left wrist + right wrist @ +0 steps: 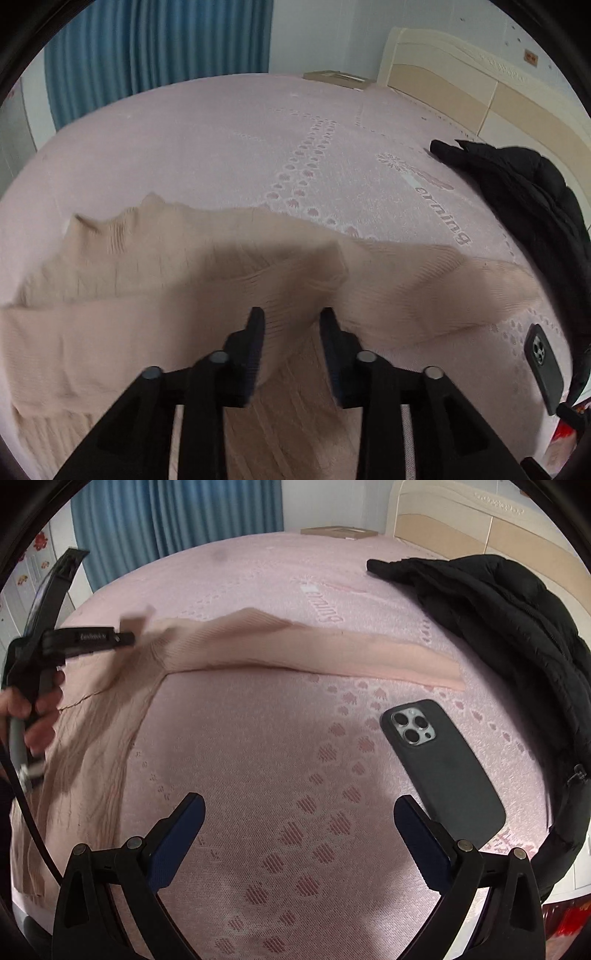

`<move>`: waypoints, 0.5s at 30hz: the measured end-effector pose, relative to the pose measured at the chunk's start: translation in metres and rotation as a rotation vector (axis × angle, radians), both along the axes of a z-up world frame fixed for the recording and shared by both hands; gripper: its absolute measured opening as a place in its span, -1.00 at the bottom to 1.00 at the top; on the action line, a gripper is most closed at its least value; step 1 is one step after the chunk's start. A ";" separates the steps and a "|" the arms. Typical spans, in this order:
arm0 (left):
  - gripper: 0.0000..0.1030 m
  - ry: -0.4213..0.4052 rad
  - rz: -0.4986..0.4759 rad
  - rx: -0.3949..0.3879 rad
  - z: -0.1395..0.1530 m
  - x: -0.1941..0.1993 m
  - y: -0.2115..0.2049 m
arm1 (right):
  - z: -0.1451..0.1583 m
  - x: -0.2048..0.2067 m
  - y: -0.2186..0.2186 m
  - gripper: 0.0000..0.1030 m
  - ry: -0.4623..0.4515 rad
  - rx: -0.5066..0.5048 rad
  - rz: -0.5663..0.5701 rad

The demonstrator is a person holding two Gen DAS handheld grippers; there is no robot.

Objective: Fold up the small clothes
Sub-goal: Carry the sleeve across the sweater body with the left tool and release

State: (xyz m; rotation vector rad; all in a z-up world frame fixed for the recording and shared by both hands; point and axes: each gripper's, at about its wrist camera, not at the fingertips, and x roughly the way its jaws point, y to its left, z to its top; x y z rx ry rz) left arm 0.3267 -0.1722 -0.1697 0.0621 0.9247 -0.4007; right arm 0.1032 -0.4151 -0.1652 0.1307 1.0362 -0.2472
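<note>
Left gripper (291,321) part-open over the beige sweater (155,280), gripping nothing (right gripper (299,812) spread wide, empty).

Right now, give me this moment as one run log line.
task: fold small clothes | left gripper: open over beige sweater | right gripper: open, empty, above pink bedspread | phone beside

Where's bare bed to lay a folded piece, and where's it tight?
Free: the wide stretch of pink bed cover beyond the beige sweater, toward the blue curtain; also the patch under the right tongs, between the sweater's sleeve and the phone. Crowded: the side with the phone and black jacket.
</note>
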 end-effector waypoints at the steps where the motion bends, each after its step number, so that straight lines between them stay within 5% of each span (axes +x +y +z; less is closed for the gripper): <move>1: 0.00 -0.006 0.016 -0.013 0.003 -0.004 0.011 | -0.002 0.001 0.001 0.95 0.002 0.000 0.003; 2: 0.38 -0.012 0.030 -0.015 0.003 -0.004 0.021 | -0.003 0.002 0.003 0.95 0.004 0.000 0.008; 4: 0.58 -0.046 0.089 -0.022 0.011 -0.004 0.055 | -0.006 0.005 0.008 0.95 0.007 0.006 0.019; 10: 0.57 -0.044 0.364 0.015 0.020 0.000 0.196 | -0.005 0.014 0.029 0.95 -0.013 0.040 0.055; 15: 0.43 0.067 0.544 -0.068 -0.008 -0.004 0.312 | -0.006 0.020 0.046 0.95 -0.019 0.042 0.077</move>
